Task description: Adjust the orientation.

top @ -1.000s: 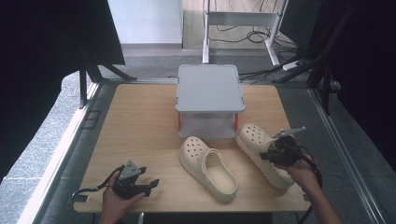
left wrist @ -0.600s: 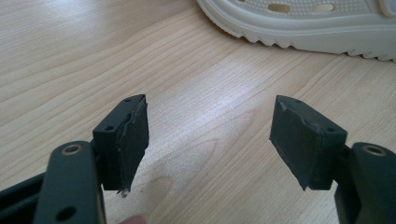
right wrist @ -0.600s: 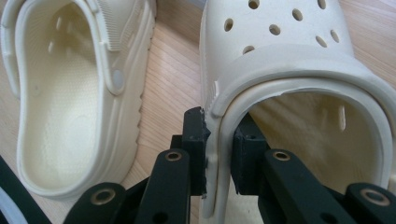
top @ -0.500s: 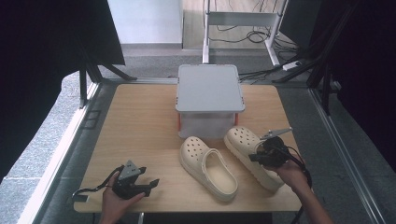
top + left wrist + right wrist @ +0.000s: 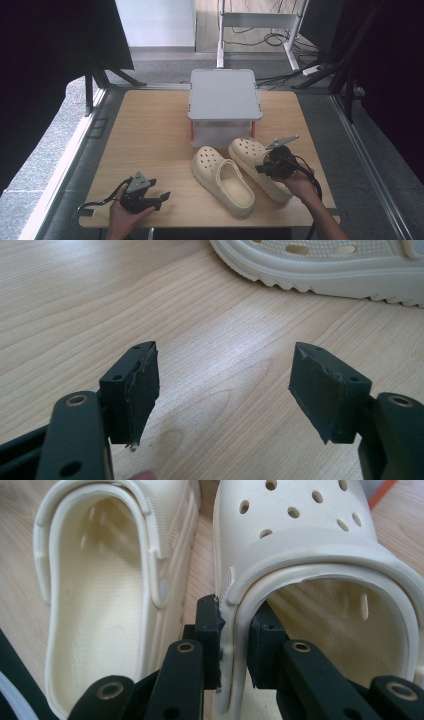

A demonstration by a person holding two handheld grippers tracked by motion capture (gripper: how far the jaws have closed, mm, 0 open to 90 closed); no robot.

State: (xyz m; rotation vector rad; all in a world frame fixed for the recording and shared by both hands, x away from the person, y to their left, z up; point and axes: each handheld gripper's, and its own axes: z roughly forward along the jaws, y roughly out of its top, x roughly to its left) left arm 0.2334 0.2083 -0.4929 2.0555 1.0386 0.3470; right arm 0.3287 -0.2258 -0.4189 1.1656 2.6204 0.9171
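Moved since a second ago: the right clog (image 5: 260,167), slid over toward the left clog (image 5: 223,179) and now just beside it, with the right gripper (image 5: 272,165) along with it. Clamped on the side wall of the right clog (image 5: 320,575), that right gripper (image 5: 234,645), one jaw outside the wall and one jaw inside the shoe. Just past the outer jaw, the left clog (image 5: 110,590), lying open side up. Beyond both shoes, a grey box (image 5: 224,106) on the wooden table (image 5: 145,135). Near the front edge of the table, the left gripper (image 5: 159,198), held in a hand (image 5: 122,215). Jaws of the left gripper (image 5: 225,390) wide apart, gripping nothing, bare wood between them. Ahead of those jaws, a bit of cream clog (image 5: 320,265).
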